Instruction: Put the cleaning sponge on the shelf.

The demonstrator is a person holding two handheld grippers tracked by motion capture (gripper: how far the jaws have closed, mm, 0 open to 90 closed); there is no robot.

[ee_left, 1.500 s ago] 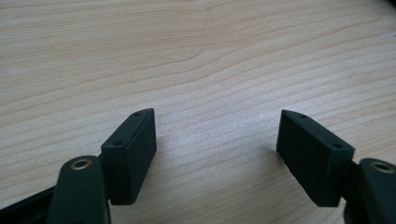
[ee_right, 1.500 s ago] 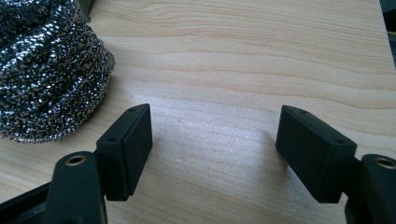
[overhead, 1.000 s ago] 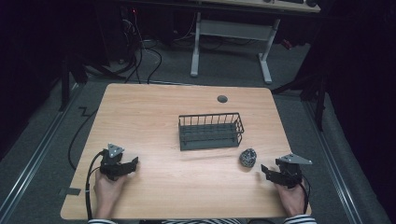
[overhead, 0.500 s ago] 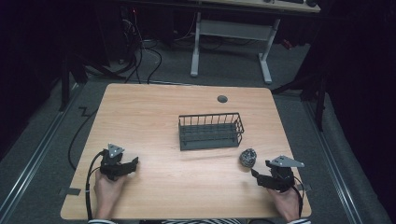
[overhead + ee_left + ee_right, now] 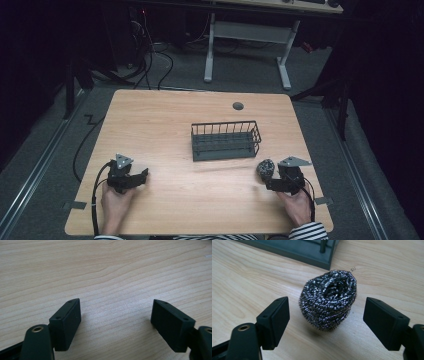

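In the high view, the right gripper (image 5: 267,181) is sitting near the counter's right edge, closer to its front, having slid in from further right over the last second, so that the steel-wool scourer (image 5: 265,168) is now lying just ahead of its jaws. The wire basket (image 5: 226,141) is standing mid-counter, a little apart from the scourer. The left gripper (image 5: 142,176) is resting near the front left corner, unmoved.

In the left gripper view, its jaws are standing apart over bare counter (image 5: 105,272), holding nothing.

In the right gripper view, the jaws have just been opening and are now standing wide, with the scourer (image 5: 329,300) between them, untouched by either one. This is looking like the line-up for a grasp, with the closing yet to come
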